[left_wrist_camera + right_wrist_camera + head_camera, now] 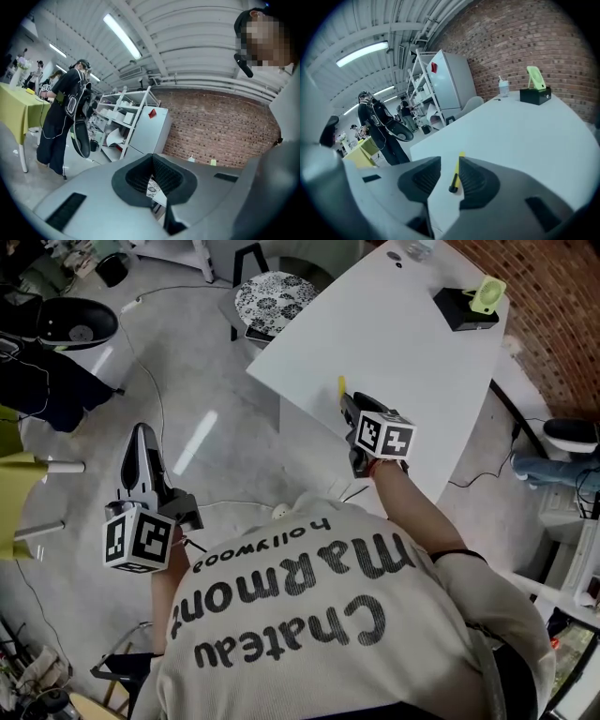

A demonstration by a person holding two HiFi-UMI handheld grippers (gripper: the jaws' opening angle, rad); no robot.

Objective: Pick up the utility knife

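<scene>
A slim yellow and black utility knife (456, 177) lies on the white table (525, 136) close to its near corner. My right gripper (450, 168) is tilted down over it, open, with the knife between the jaws beside the right pad; neither pad presses on it. In the head view only the knife's yellow tip (341, 385) shows past the right gripper (349, 404). My left gripper (141, 432) hangs off to the left over the floor, away from the table (403, 343). It points level, its fingertips meet and it holds nothing (152, 157).
A black box with a pale green object (466, 307) stands at the table's far end, and a small bottle (503, 87) stands near the far edge. A patterned stool (274, 298) stands beyond the table. A yellow table (14, 493) is at the left. A person in black (65, 117) stands by it.
</scene>
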